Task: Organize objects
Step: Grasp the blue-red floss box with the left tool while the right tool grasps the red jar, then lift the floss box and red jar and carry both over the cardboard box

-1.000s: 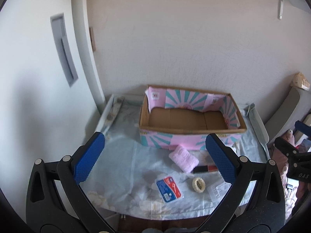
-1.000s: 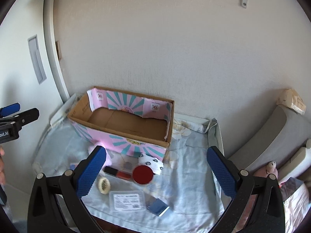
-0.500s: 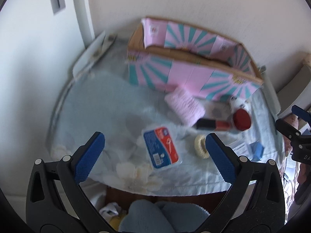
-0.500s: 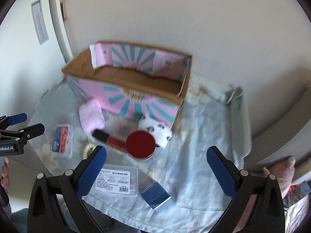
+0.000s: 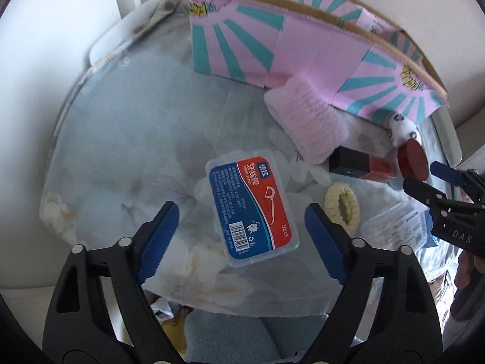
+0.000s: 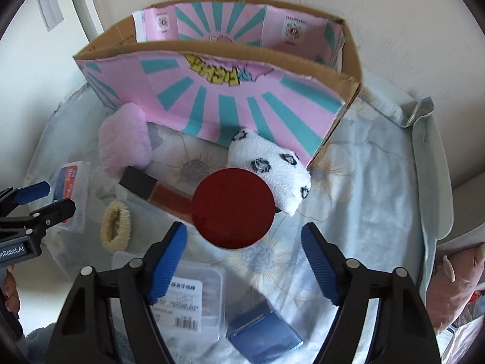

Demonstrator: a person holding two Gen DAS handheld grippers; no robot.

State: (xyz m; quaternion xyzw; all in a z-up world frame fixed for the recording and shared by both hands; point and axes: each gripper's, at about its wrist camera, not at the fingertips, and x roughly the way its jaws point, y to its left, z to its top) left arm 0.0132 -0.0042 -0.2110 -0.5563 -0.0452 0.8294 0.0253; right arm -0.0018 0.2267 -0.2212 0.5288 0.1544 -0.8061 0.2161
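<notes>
A pink and teal cardboard box [image 5: 303, 45] [image 6: 230, 100] stands open at the back of the floral cloth. My left gripper [image 5: 242, 236] is open just above a clear floss-pick case with a red and blue label [image 5: 251, 203], its fingers on either side of it. My right gripper [image 6: 242, 251] is open above a round dark red lid [image 6: 233, 207], a little in front of it. Nearby lie a pink towel roll [image 5: 306, 118] [image 6: 124, 139], a panda sock [image 6: 269, 166], a red and black tube [image 6: 157, 191] and a cream hair tie [image 5: 342, 206] [image 6: 115, 224].
A clear labelled case [image 6: 188, 297] and a small blue box [image 6: 263, 339] lie at the cloth's front edge under my right gripper. The wall is close behind the box. The table's raised rim [image 5: 121, 39] runs along the left and a pillow [image 6: 457, 285] sits off to the right.
Both grippers have dropped towards the table and moved in. The left now straddles the floss case. The right now hovers by the red lid. Both stay open.
</notes>
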